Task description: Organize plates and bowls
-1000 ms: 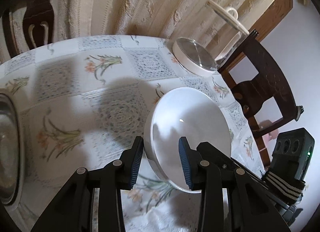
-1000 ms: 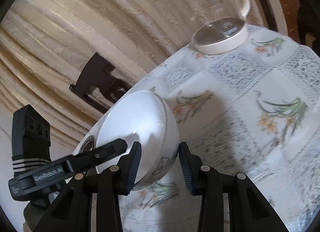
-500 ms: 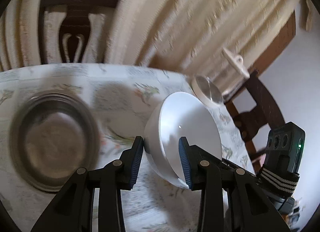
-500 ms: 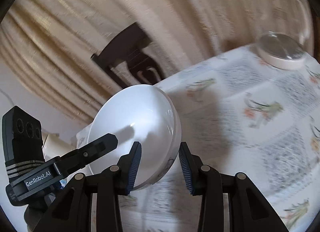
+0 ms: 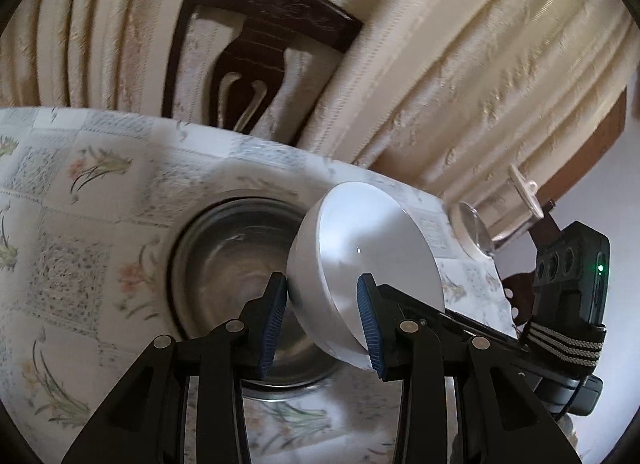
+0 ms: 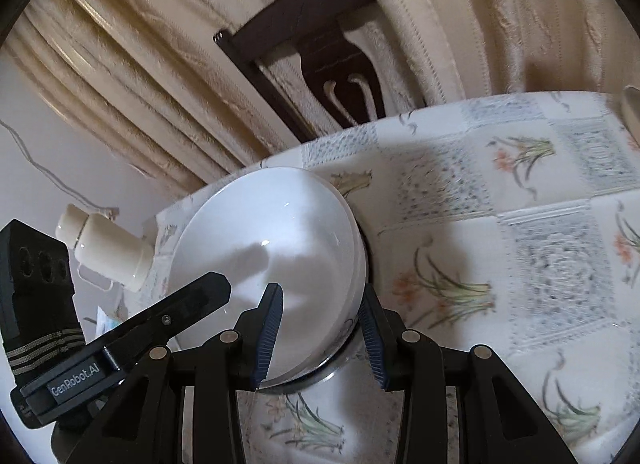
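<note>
A white bowl (image 5: 372,248) hangs tilted over a steel bowl (image 5: 228,256) that rests on the flowered tablecloth. My left gripper (image 5: 320,284) is shut on the white bowl's rim, one pad outside the wall and one inside. From the opposite side, my right gripper (image 6: 319,296) is shut on the same white bowl (image 6: 272,232), again with one pad on each side of the wall. Only a strip of the steel bowl's rim (image 6: 332,370) shows below it in the right wrist view. The left gripper's finger (image 6: 192,300) reaches into the bowl there.
A dark wooden chair (image 5: 256,44) stands behind the table against cream curtains. A glass jug on a white base (image 5: 476,232) sits at the table's far right. A white flask (image 6: 104,252) lies beyond the table's left edge. Patterned cloth (image 6: 520,224) spreads to the right.
Both grippers have carried the white bowl leftward across the table. It has gone from beside the glass jug to above the steel bowl, which now lies directly beneath it.
</note>
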Available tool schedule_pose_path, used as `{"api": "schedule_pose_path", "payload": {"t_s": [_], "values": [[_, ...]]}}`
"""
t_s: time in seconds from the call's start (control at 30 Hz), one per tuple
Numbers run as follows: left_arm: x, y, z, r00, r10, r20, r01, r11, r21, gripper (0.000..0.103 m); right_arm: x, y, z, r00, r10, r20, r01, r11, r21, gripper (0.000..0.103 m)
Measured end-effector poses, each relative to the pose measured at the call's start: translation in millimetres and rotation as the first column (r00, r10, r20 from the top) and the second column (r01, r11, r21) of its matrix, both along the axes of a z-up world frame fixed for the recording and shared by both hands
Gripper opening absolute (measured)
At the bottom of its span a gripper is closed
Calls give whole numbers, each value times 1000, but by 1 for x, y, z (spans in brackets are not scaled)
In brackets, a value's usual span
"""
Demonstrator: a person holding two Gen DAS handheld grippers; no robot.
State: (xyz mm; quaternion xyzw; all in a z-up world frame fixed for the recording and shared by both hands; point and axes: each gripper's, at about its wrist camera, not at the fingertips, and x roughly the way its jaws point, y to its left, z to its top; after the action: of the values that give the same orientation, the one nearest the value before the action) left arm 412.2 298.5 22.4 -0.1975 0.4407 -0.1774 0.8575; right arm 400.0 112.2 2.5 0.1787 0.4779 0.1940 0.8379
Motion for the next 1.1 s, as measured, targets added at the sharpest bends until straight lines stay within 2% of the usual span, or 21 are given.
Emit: {"api": "schedule_pose_path", "payload": {"t_s": [0.3, 0.4, 0.7, 0.77, 0.9, 1.1], "values": [[6, 15, -33, 998, 32, -50, -32, 999, -10, 37, 7, 16, -9, 1000, 13, -7, -13, 999, -40, 42], [6, 21, -38, 997, 46, -55, -46, 999, -11, 37, 7, 21, -6, 1000, 14, 19, -13, 998, -60, 42], [7, 28, -38, 997, 62, -44, -63, 998, -28, 39, 2, 15, 0, 998, -7, 56, 10, 999, -51, 45], [7, 29, -36, 997, 67, -38, -69, 997, -36, 40, -3, 12, 7, 994, -29, 102, 35, 997, -66, 50], [6, 33, -30, 997, 80, -15, -81, 996, -45, 45, -10, 5, 20, 988, -36, 151, 48, 996, -75, 51], [4, 38, -25, 996, 94, 0, -94, 995, -33, 46, -13, -9, 15, 991, -58, 123, 68, 994, -84, 51]]}}
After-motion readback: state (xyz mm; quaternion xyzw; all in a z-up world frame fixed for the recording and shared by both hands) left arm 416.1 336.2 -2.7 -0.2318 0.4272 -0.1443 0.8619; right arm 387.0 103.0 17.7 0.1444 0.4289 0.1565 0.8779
